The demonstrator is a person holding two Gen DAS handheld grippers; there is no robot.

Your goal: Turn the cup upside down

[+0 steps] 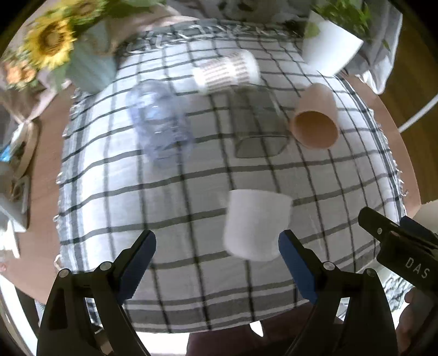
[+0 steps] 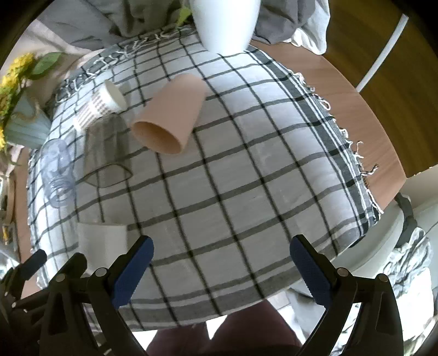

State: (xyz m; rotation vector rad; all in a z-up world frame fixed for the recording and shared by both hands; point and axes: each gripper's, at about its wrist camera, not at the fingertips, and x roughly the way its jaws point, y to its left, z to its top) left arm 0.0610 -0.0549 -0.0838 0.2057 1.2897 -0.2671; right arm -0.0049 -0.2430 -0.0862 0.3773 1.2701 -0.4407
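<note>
A white cup stands on the checked cloth, just ahead of my left gripper's right finger; it also shows in the right wrist view. My left gripper is open and empty, the cup a little right of the gap. My right gripper is open and empty above the cloth. A peach cup lies on its side. A smoky clear glass, a clear bluish glass and a white patterned cup also lie on the cloth.
A sunflower bouquet in a pale blue vase stands at the back left. A white plant pot stands at the back right. The wooden table shows beyond the cloth's fringe. My right gripper shows in the left wrist view.
</note>
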